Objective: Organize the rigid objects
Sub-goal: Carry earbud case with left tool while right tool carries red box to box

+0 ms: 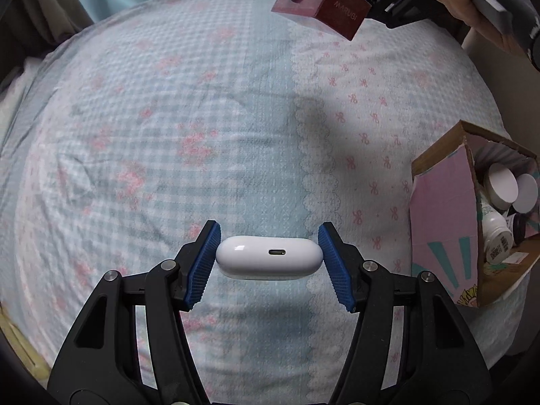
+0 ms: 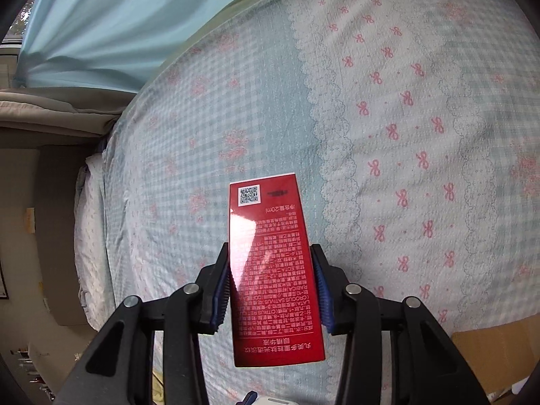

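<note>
I'm in a bedroom at home. Under me spreads a bed with a gingham bedsheet [image 1: 209, 108] printed with pink bows and lace borders. A pale blue curtain [image 2: 111, 23] hangs beyond its far edge, and a cardboard box [image 1: 442, 202] of small jars sits on the sheet.

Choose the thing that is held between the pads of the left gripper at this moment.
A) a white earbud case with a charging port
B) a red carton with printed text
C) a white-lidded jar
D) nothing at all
A: in the left wrist view, the left gripper clamps the white earbud case by its two ends, its port facing the camera.
</note>
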Tool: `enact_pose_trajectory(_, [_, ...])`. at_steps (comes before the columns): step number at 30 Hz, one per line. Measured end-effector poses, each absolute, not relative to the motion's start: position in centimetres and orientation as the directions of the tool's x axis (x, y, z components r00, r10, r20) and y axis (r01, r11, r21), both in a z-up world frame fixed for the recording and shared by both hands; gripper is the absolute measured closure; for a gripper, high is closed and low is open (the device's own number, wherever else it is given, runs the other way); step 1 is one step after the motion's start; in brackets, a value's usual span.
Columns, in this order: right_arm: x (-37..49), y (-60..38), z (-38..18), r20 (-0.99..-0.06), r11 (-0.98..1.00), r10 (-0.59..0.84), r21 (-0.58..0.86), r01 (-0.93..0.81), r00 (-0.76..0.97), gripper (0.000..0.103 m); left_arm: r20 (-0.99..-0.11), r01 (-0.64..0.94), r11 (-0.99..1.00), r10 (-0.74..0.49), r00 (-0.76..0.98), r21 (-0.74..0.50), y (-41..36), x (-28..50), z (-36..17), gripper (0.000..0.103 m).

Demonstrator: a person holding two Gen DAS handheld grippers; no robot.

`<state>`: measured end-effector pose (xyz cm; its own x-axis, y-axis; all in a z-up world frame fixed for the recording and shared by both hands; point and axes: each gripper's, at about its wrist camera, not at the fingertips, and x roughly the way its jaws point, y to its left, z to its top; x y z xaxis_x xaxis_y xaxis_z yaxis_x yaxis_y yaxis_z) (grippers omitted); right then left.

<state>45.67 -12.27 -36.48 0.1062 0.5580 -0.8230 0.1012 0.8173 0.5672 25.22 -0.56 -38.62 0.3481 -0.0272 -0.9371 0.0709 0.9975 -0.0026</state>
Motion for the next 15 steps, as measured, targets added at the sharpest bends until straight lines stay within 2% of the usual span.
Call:
enact_pose_trajectory(9, [39.4,-21.6,-27.5,-0.769,0.769,0.595,0.629,0.114,0.234,0.063,-0.913,0.15,0.988,-0.095,0.397,-0.038,-3.3,24.3,-31.0,0.046])
enact_pose_trajectory(15, [32.8,-30.5,-22.9,-0.789,0.792,0.529,0.591,0.152,0.312,0.063,-0.901,0.241,0.966,-0.187,0.392,-0.096,-7.7,23.8,-27.0,0.046])
